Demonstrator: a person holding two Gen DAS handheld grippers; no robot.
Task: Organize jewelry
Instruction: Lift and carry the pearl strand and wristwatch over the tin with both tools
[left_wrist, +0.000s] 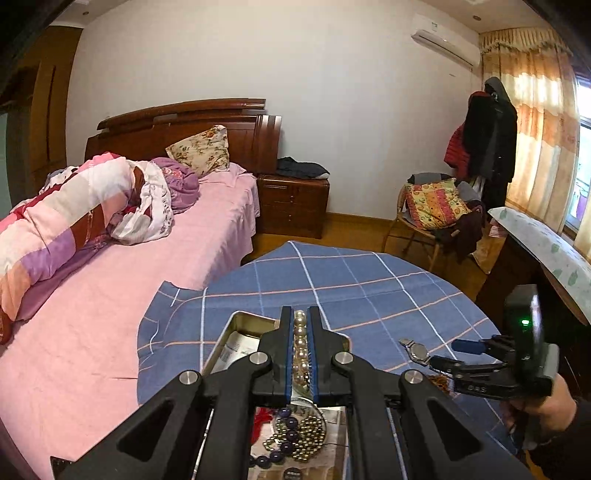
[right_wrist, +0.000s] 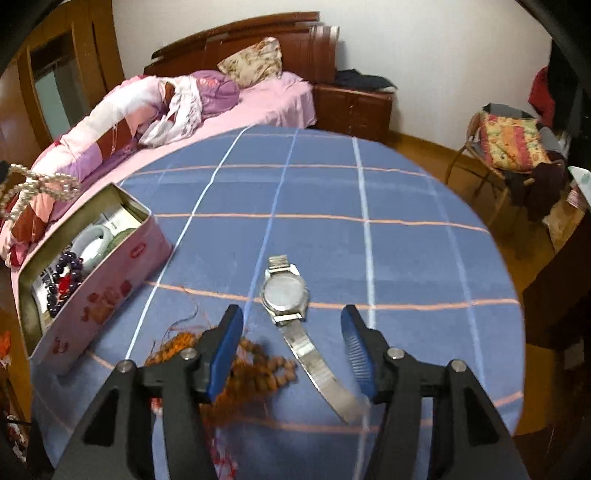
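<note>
Reference landmark: the open tin box (right_wrist: 92, 291) at the left side of the tabletop (right_wrist: 406, 258), which is covered by a blue checked cloth.

Above the tin box, the left gripper (left_wrist: 303, 354) is closed tight on a pearl necklace (left_wrist: 300, 350), a run of pearls pinched between its blue pads. In the right wrist view, loops of the same strand hang in the air above the box's far left corner.

Inside the tin box: a pale jade bangle (right_wrist: 94, 242), a dark purple bead bracelet (right_wrist: 64, 275) with a red tassel, a heap of small gold-coloured beads (left_wrist: 306, 435), and printed paper beneath them.

Right of the tin box, on the cloth, lies a tangle of orange-brown beads (right_wrist: 258, 365) with loose threads; the image is blurred here, so whether it is one string or several cannot be determined.

Further right of the tin box, a silver wristwatch (right_wrist: 286, 293) lies flat on the cloth, band stretched out.

The right gripper (right_wrist: 291, 343) is wide open and holds nothing. Its left finger is over the beads and the watch band runs between its fingers.
</note>
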